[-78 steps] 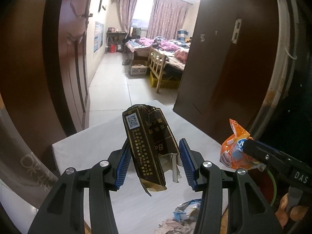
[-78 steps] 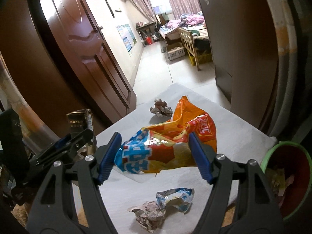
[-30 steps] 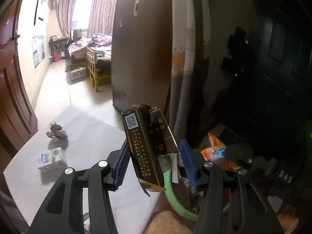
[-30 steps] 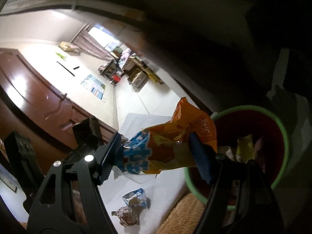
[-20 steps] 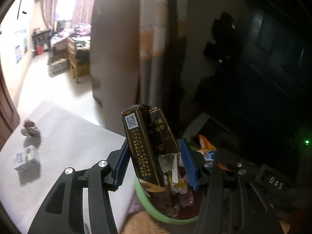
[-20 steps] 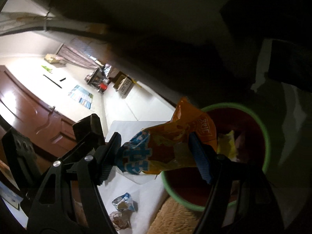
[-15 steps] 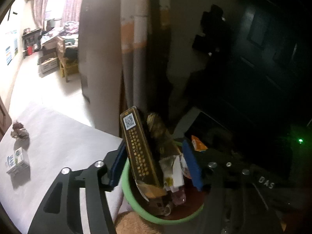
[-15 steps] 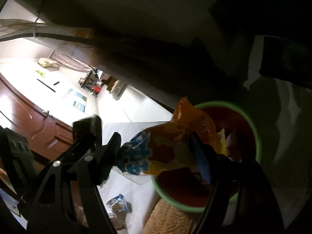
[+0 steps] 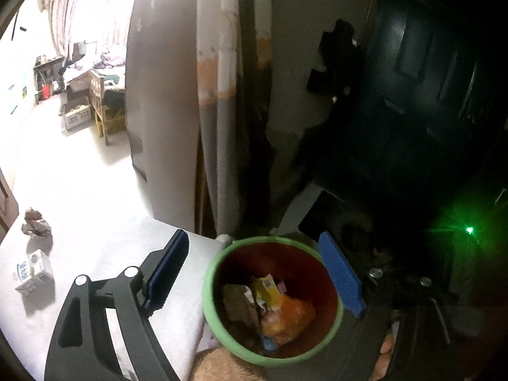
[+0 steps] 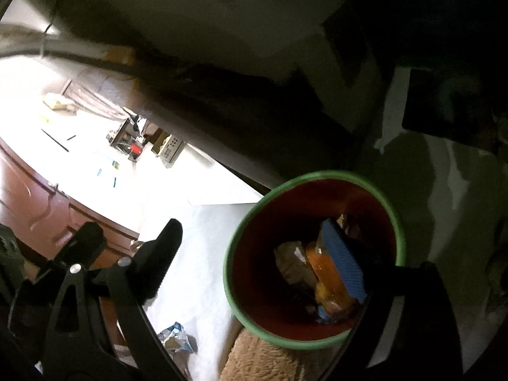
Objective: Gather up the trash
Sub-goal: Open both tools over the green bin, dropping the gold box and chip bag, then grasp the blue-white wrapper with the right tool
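Trash fills the bottom of a round bin with a green rim and red inner wall, seen from the left wrist camera just ahead of and below the left gripper. This gripper's blue-padded fingers are spread wide and hold nothing; the bin sits between them. Inside the bin lie an orange plastic snack bag, a small yellow carton and a brownish crumpled wrapper, piled against one another. To the left of the gripper a white cloth-covered tabletop carries a small white and blue carton and, farther away, a brown crumpled paper wad, the two apart. Below the bin's near edge shows a patch of tan fuzzy fabric.

From the right wrist camera, the right gripper is also spread wide and empty. Its right blue pad hangs inside the mouth of the bin, above the orange bag; its left finger is outside the rim, over the white tabletop. Low and left of centre, a crumpled blue and silver wrapper lies on the cloth. The tan fabric sits under the bin's near rim.
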